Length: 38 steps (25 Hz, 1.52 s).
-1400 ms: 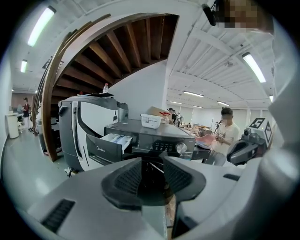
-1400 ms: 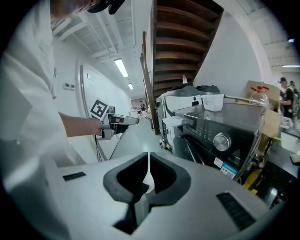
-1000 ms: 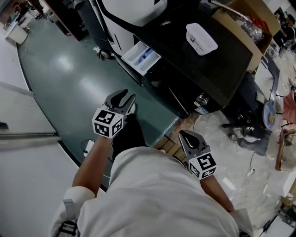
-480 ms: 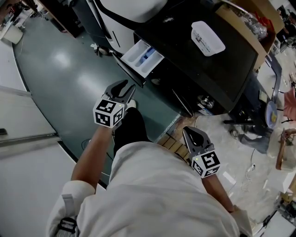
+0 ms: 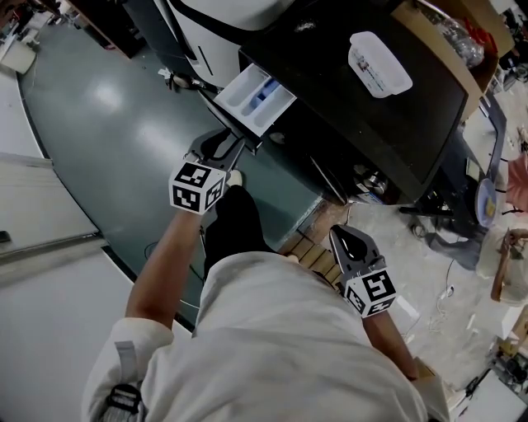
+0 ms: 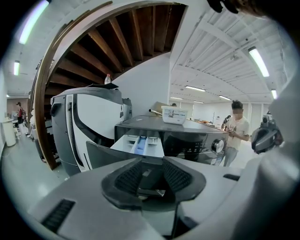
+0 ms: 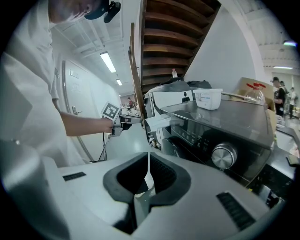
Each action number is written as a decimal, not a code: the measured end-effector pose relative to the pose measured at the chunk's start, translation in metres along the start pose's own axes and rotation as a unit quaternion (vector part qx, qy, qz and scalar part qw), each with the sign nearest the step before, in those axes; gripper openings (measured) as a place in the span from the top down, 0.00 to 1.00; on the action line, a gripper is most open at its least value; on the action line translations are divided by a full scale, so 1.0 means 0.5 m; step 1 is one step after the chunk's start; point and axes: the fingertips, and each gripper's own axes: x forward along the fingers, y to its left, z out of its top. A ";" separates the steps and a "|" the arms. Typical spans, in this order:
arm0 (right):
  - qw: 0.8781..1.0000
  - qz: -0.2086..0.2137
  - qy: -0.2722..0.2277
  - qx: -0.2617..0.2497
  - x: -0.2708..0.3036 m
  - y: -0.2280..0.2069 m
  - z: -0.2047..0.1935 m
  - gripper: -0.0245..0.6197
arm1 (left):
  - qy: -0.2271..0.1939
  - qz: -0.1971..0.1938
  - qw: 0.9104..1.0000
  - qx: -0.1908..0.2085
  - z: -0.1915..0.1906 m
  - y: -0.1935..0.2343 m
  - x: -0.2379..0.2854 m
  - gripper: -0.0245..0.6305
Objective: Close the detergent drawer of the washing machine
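The white detergent drawer (image 5: 256,99) stands pulled out from the upper left corner of the black washing machine (image 5: 363,115), with a blue insert in its middle compartment. My left gripper (image 5: 224,145) is open, its fingertips just below the drawer's front panel; I cannot tell whether they touch it. In the left gripper view the drawer (image 6: 140,143) lies straight ahead beyond the open left gripper (image 6: 151,174). My right gripper (image 5: 340,234) is shut on nothing and hangs low by the machine's front right. In the right gripper view the right gripper (image 7: 148,173) faces the control dial (image 7: 223,156).
A white plastic tub (image 5: 379,64) sits on the machine's top. A white appliance (image 5: 223,16) stands to the left of the machine, a cardboard box (image 5: 450,33) to its right. Green floor (image 5: 115,140) spreads to the left. A person (image 6: 236,133) stands beyond the machine.
My left gripper has risen and moved forward from mid-floor height up to the drawer's front. The right gripper has stayed roughly where it was.
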 end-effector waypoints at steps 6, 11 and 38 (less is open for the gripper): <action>1.000 0.004 0.005 0.000 0.009 -0.003 -0.003 0.93 | 0.001 -0.007 1.000 0.008 0.000 -0.001 0.013 0.75; 1.000 0.007 0.003 -0.007 0.014 0.000 0.004 0.93 | -0.001 -0.019 1.000 0.008 0.002 -0.004 0.015 0.75; 1.000 -0.008 0.004 0.007 0.036 -0.008 0.005 0.93 | -0.012 -0.064 0.998 0.016 0.017 -0.009 0.041 0.74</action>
